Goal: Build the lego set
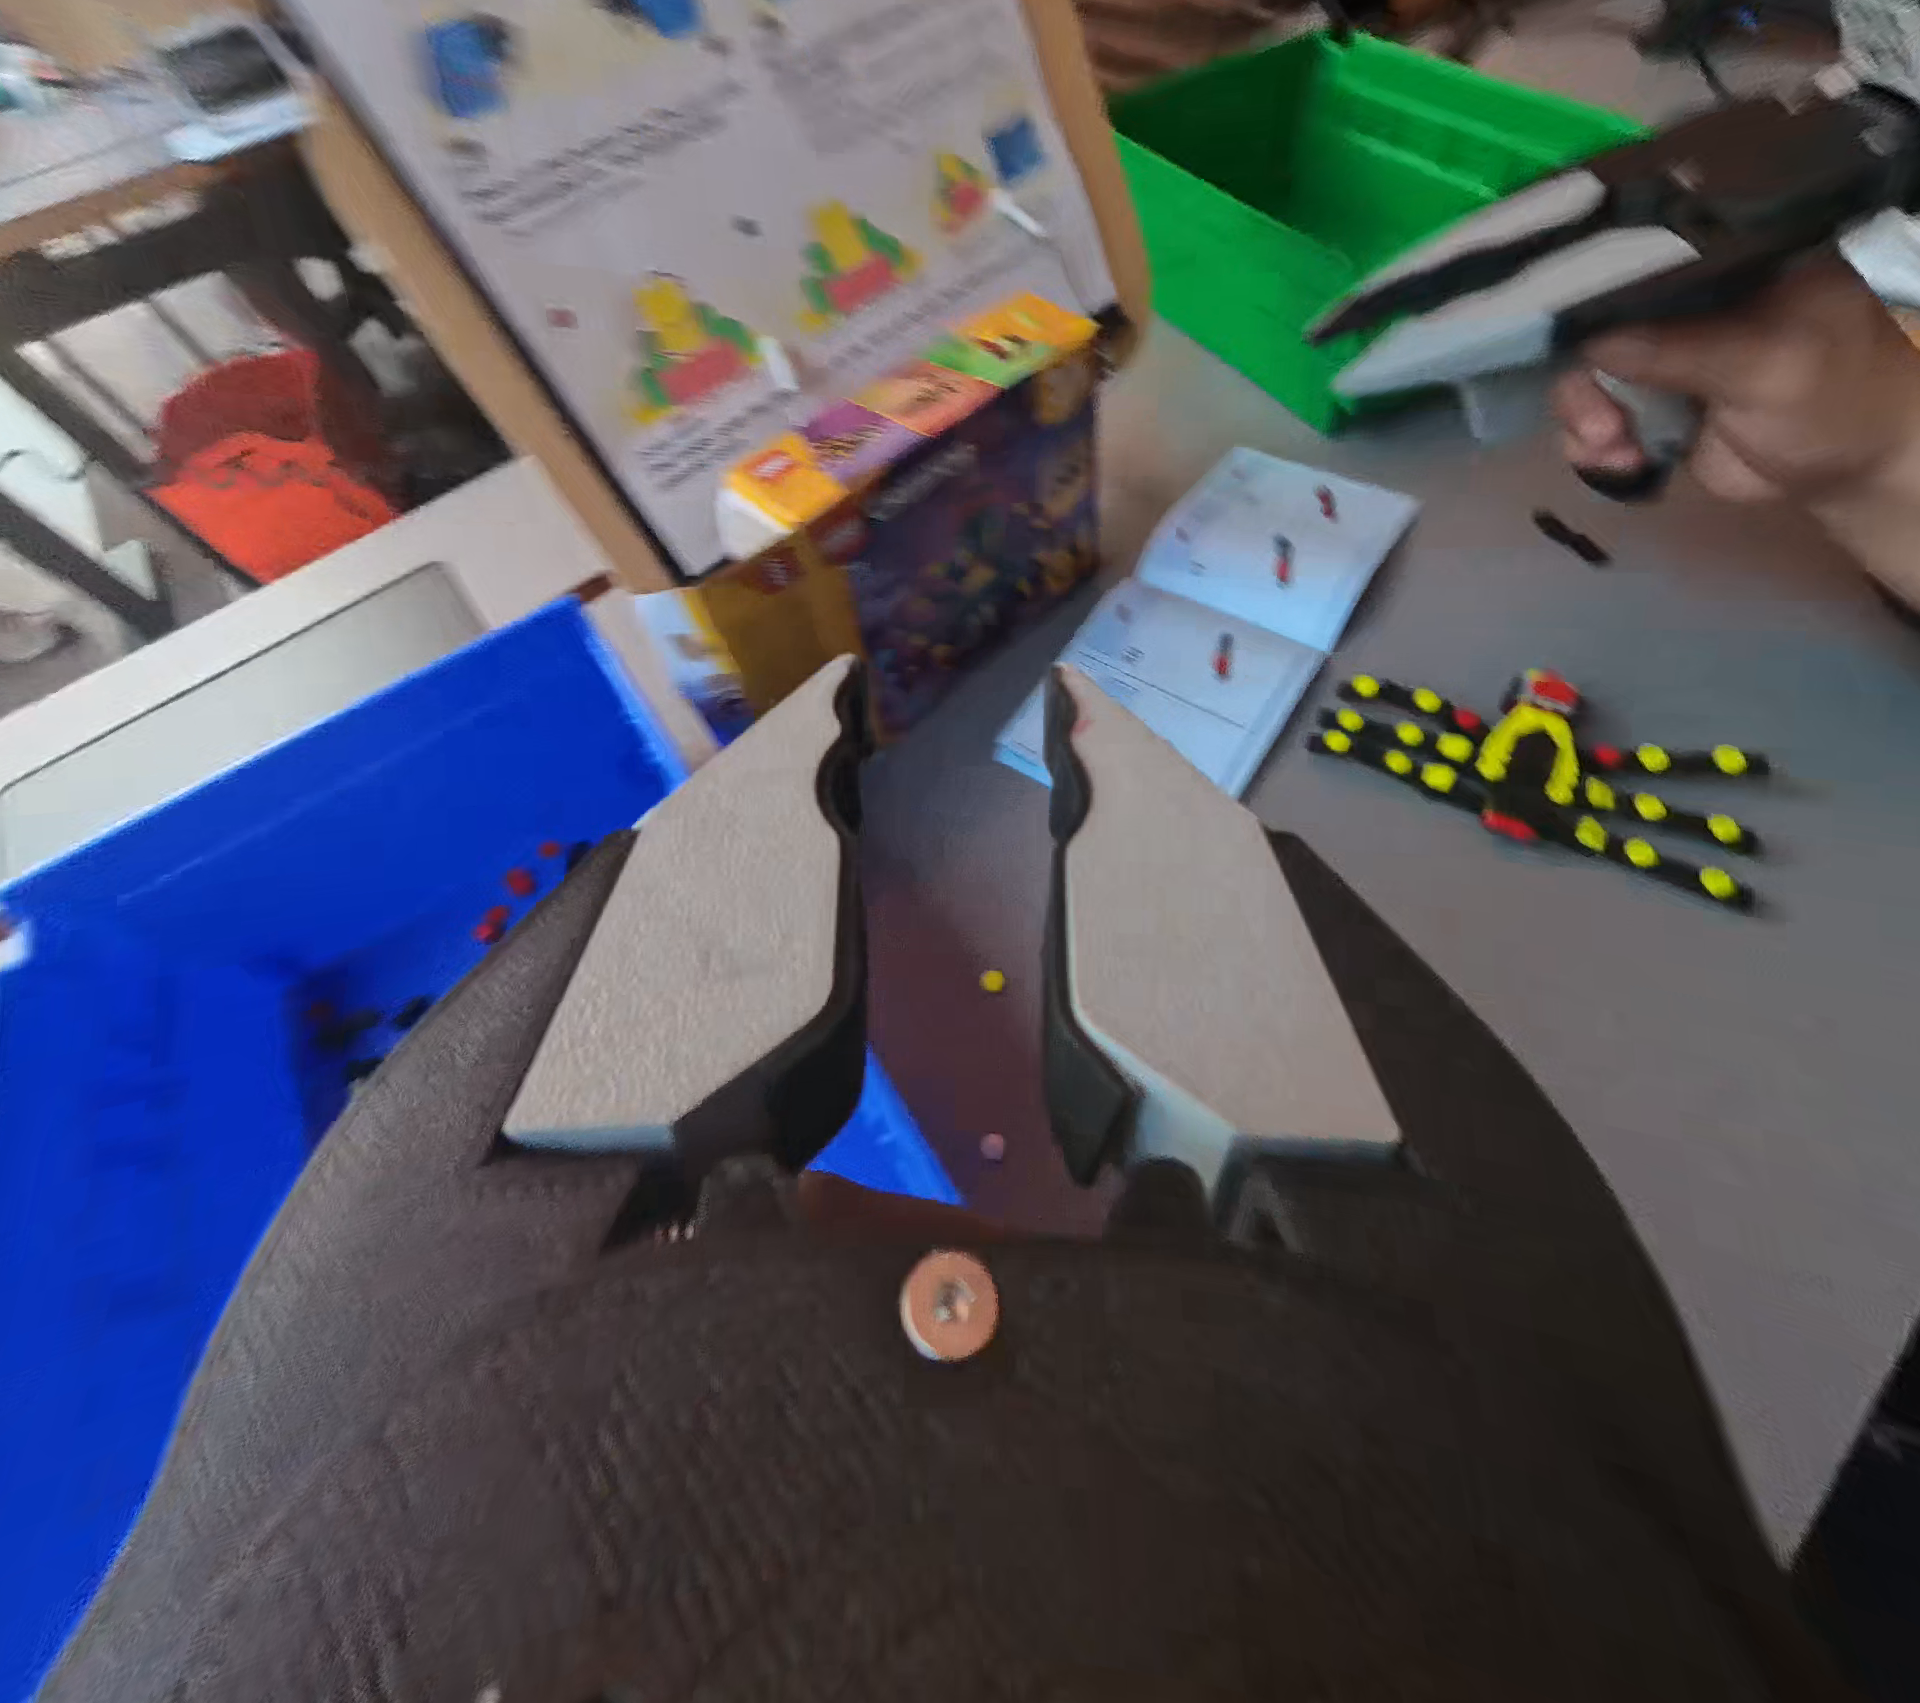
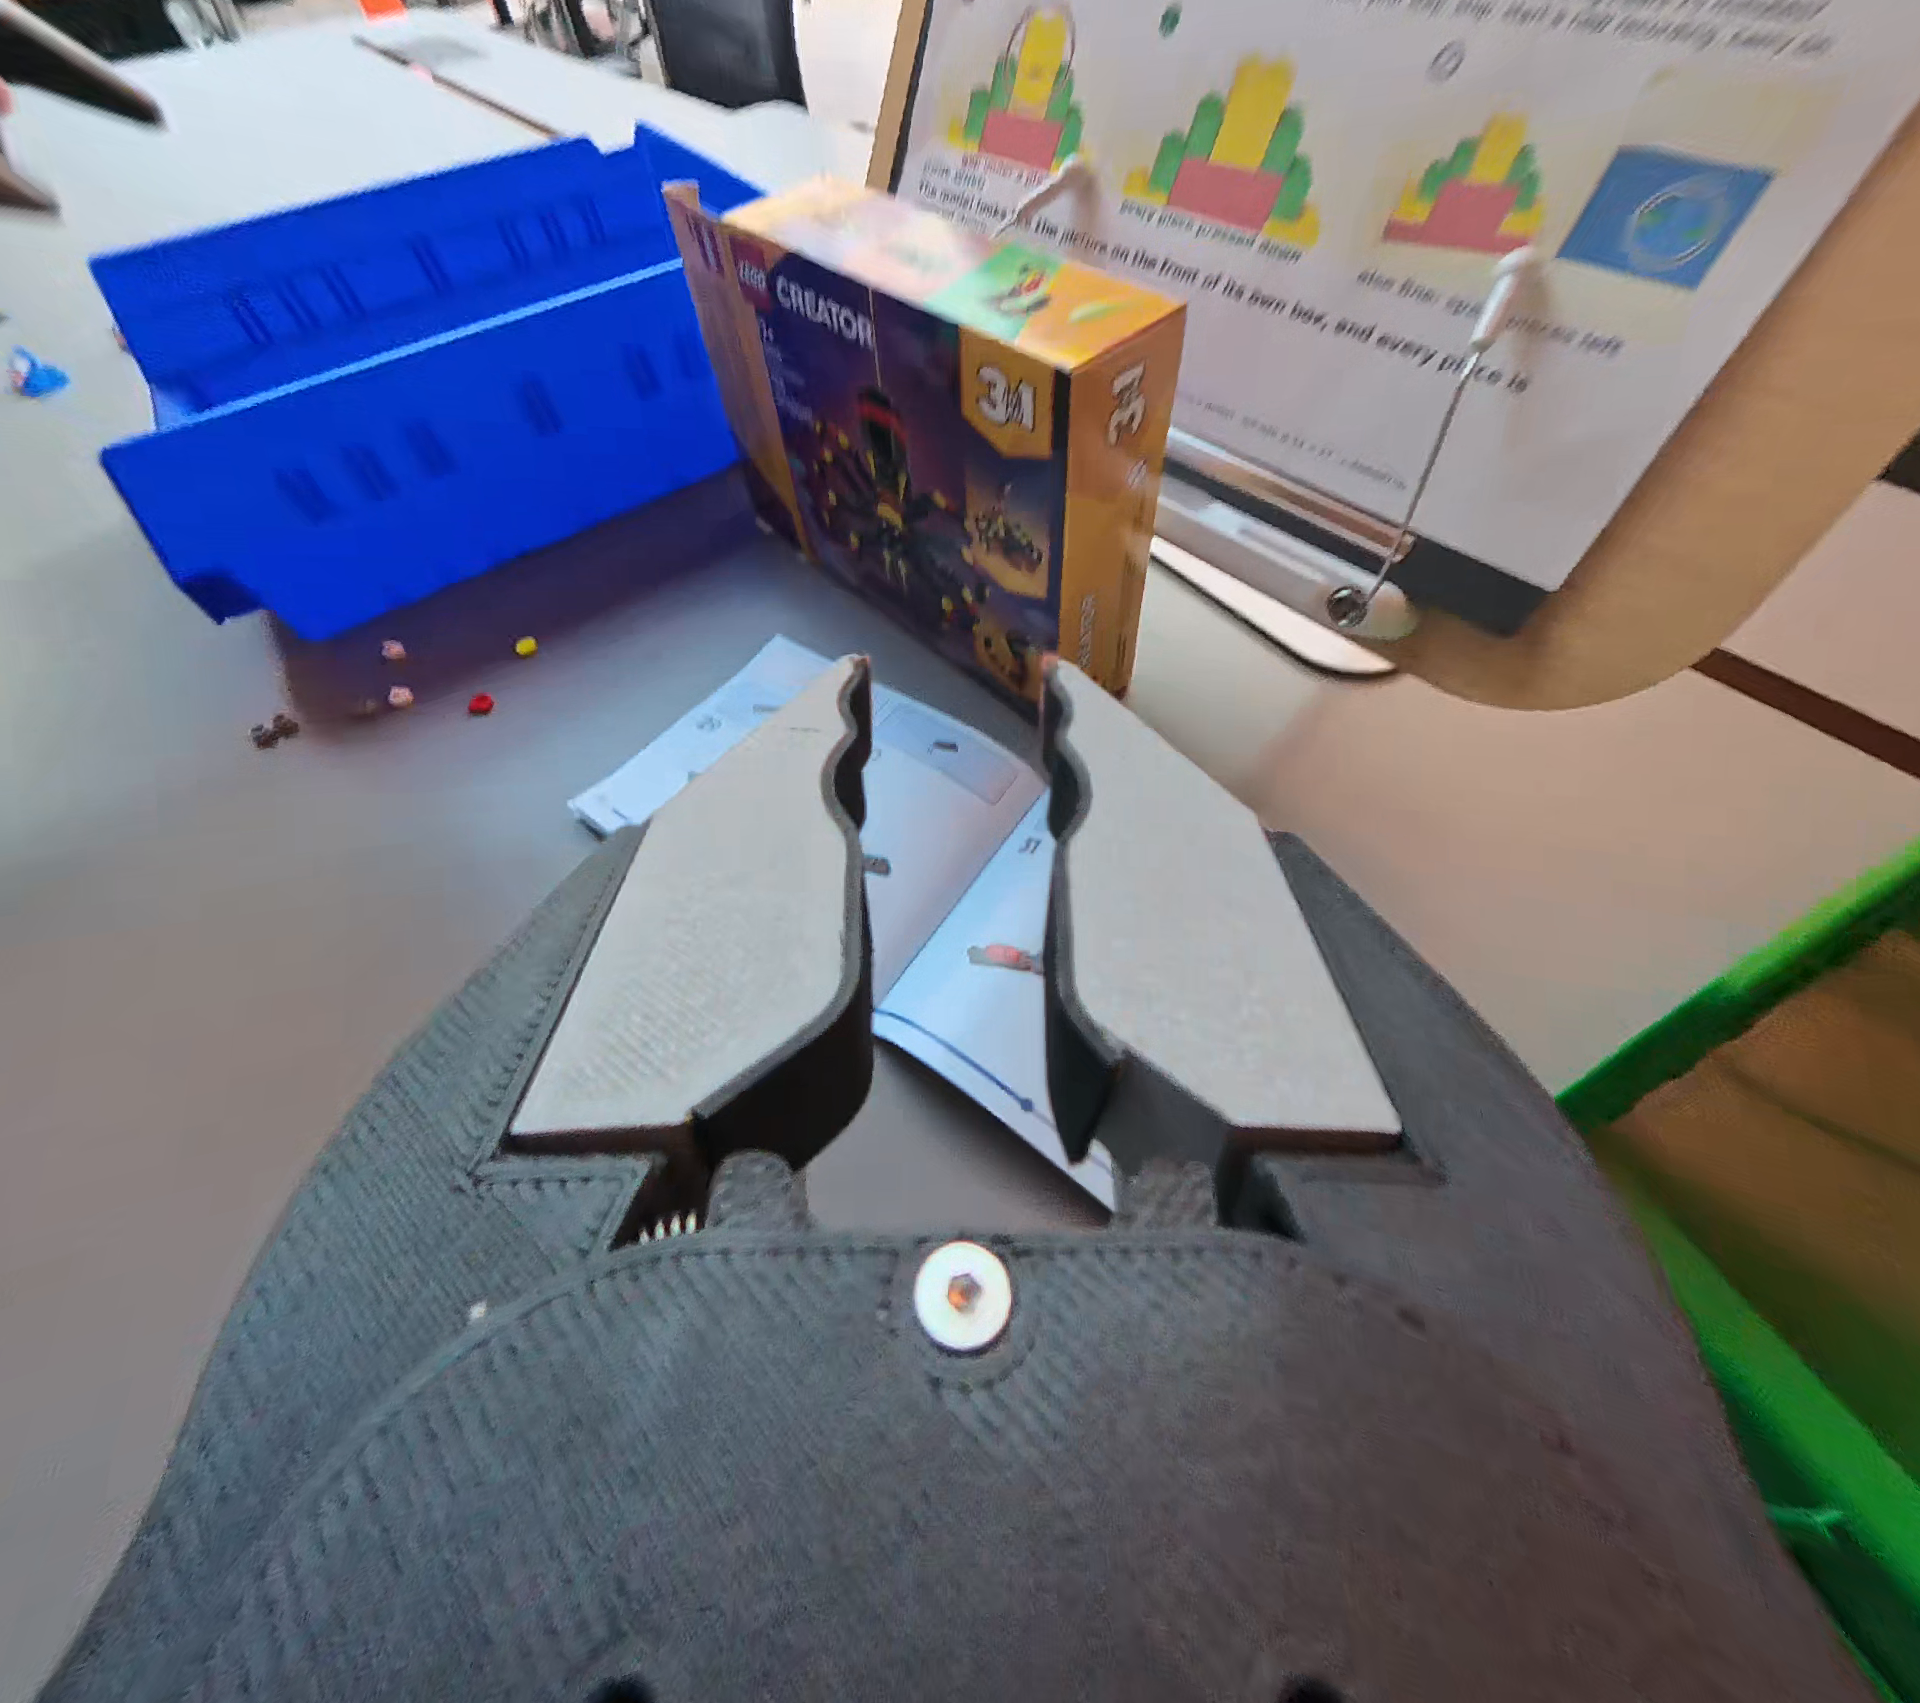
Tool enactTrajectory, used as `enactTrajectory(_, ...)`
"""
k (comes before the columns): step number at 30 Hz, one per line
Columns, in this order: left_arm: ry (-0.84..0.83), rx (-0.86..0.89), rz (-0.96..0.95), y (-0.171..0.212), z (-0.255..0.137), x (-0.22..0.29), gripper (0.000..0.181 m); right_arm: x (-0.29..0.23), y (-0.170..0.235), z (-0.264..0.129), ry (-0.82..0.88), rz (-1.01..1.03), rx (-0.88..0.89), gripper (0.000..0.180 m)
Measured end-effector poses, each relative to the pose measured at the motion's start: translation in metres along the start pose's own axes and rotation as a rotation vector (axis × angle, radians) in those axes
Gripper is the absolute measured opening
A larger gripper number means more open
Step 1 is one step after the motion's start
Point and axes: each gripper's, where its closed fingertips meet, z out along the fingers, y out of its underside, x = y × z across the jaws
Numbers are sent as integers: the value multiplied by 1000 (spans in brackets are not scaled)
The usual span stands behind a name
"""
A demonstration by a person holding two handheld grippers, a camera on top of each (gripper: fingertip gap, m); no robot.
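The two grippers are hanging over the grey desk (image 1: 1558,1082) with nothing in them: the left gripper (image 1: 954,697) is holding its fingers a moderate gap apart above the blue bin (image 1: 260,926), and the right gripper (image 2: 954,697) is showing the same empty gap over the open instruction booklet (image 2: 956,957). The right one, seen from the left wrist view (image 1: 1340,349), looks nearly pinched together, so I am trusting its own camera. The step in hand seems to be fetching the next piece, and doing it well is going to mean checking the booklet first, then dipping the left fingers into the bin squarely over one small part, closing gently so it is not flicking away. A large wooden board carrying a printed instruction sheet (image 2: 1403,147) is leaning behind everything, and beyond it the room is looking like a busy workshop with other tables and an orange cone. The green bin (image 1: 1299,178) is sitting at the far right side, the set's box (image 2: 935,448) is standing upright between board and booklet, touching neither bin as far as I can tell. The model itself, a black spider with yellow studs (image 1: 1527,780), is lying flat on the desk just beside the booklet, looking well advanced. A few loose pieces (image 2: 478,703) are lying scattered in front of the blue bin, and one tiny yellow stud (image 1: 992,981) is sitting between the left fingers on the desk.
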Motion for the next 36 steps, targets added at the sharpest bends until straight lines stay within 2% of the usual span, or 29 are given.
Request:
enactTrajectory(2, -50, 25, -85, 4, -17, -30, 32, 3, -9, -8, 26, -11, 45, 39)
enactTrajectory(5, -54, 40, -122, 25, -28, -40, 27, 15, -19, -31, 101, -59, 63, 60)
enactTrajectory(8, -46, 39, -123, 51, -35, -34, 18, 45, -36, -76, 251, -97, 135, 71)
enactTrajectory(9, -63, 28, -128, 61, -36, -37, 18, 52, -40, -89, 266, -85, 178, 71)
enactTrajectory(11, -96, 15, -153, 76, -40, -45, 7, 62, -42, -104, 254, -44, 246, 71)
enactTrajectory(14, -141, -1, -181, 87, -47, -57, 19, 67, -24, -97, 205, 36, 220, 74)
enactTrajectory(16, -185, -3, -178, 88, -51, -65, 30, 69, -14, -90, 221, 16, 164, 76)
enactTrajectory(19, -215, 18, -171, 84, -54, -70, 29, 67, -11, -87, 240, -17, 141, 73)
enactTrajectory(23, -201, -11, -183, 90, -48, -71, 30, 54, -13, -81, 177, -4, 160, 66)
enactTrajectory(26, -193, -6, -208, 89, -49, -73, 31, 43, -3, -68, 145, -38, 104, 65)
enactTrajectory(33, -183, 57, -229, 79, -39, -83, 28, 24, 19, -40, 94, -86, 9, 47)
enactTrajectory(34, -181, 55, -217, 77, -37, -84, 28, 27, 21, -38, 114, -83, 2, 56)
enactTrajectory(35, -182, 46, -199, 77, -35, -86, 27, 29, 24, -36, 129, -80, -10, 73)
enactTrajectory(36, -191, 33, -175, 78, -35, -90, 23, 29, 27, -33, 128, -82, -25, 69)
